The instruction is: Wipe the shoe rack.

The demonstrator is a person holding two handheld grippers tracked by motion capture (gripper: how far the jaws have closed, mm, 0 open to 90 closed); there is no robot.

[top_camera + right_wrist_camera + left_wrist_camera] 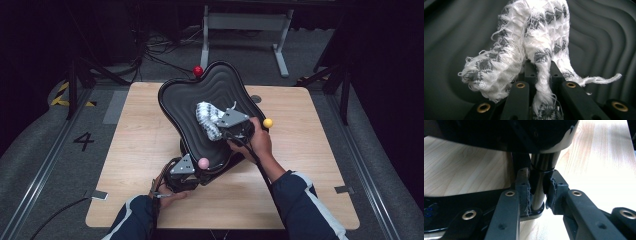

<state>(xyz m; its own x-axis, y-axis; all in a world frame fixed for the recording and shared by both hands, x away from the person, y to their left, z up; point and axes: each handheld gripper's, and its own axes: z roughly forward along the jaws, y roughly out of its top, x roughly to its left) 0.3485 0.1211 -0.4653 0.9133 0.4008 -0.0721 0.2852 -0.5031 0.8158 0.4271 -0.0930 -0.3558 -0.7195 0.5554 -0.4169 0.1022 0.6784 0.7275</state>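
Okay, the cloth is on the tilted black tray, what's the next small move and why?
Probably drag the cloth a little further across the ridged tray. The right gripper is clamped on it against the tray's face, while the left gripper pinches the stand's post, steadying it.

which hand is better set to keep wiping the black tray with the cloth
The right. Its gripper is shut on the white and grey cloth, which lies against the tilted ridged tray. The left gripper is clamped on the post under the tray, propping it.

tray [499,132] top cut off by the edge, cloth [534,37] hiding right claw [541,72] tips
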